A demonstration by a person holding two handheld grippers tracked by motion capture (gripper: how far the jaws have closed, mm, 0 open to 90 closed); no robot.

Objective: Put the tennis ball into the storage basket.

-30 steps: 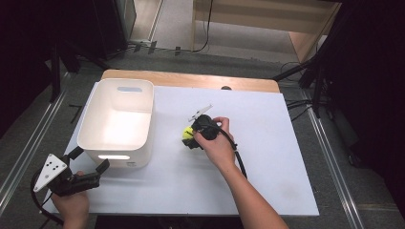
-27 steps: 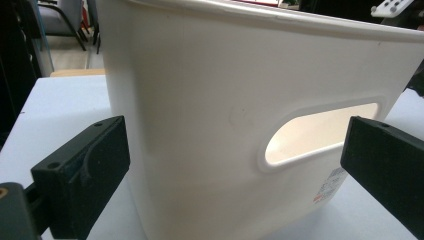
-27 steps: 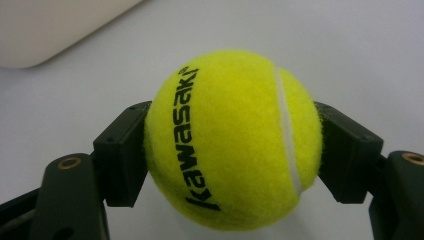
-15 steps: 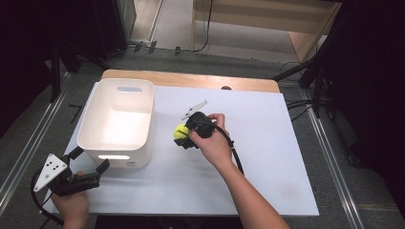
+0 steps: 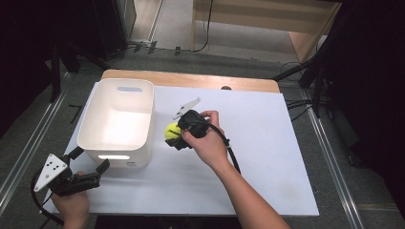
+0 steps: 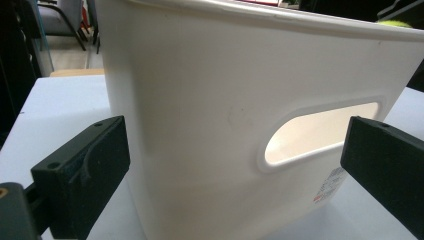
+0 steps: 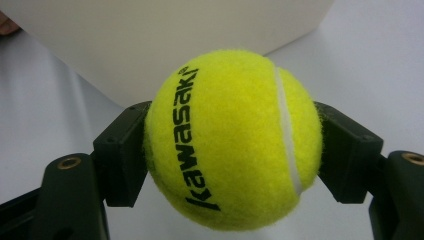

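Jaws of the right gripper are closed against both sides of a yellow tennis ball, one black pad on each flank. In the right gripper view the ball carries the black word "kawasaki" and a white seam, and it sits clear of the white worktop beneath it, with the pale wall of a white bin just beyond.

From the high view, the person's right hand holds this gripper near the middle of the worktop, and the ball shows at its tip, just beside the right-hand wall of the bin. A black cable trails from the gripper along the forearm.

At the near left corner of the worktop, the left hand holds the left gripper with its jaws spread wide and nothing between them. A grey three-cornered plate sits on top of it. In the left gripper view the two black jaws stand well apart at either side of the bin's near wall, which has an oval handle slot cut through it and a small label low on the right. Those jaws are near the bin; whether they touch it cannot be told.
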